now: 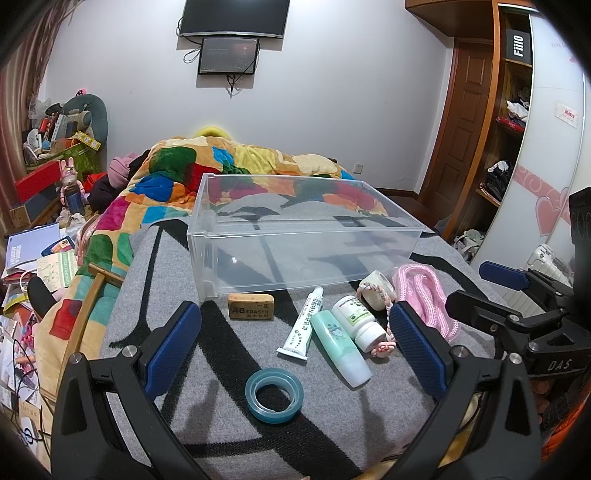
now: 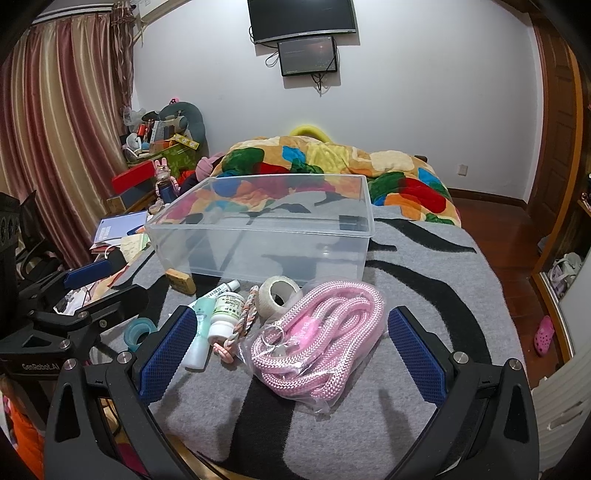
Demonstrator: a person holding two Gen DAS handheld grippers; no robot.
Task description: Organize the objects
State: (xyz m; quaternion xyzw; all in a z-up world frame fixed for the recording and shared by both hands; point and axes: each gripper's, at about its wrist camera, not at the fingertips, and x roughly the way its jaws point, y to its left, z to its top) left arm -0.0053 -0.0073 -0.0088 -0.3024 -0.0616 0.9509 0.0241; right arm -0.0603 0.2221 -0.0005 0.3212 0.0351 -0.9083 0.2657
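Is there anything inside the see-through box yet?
No, the clear box holds nothing; the tape roll, eraser and pink rope all lie on the grey blanket in front of it.

Wall screens (image 1: 232,16), perhaps two televisions

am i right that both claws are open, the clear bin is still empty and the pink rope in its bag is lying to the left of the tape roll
Not quite. The pink rope in its bag lies to the right of the blue tape roll, past the tube and bottles; the left wrist view shows it. The rest holds: the left claw and right claw are open, and the clear bin is empty.
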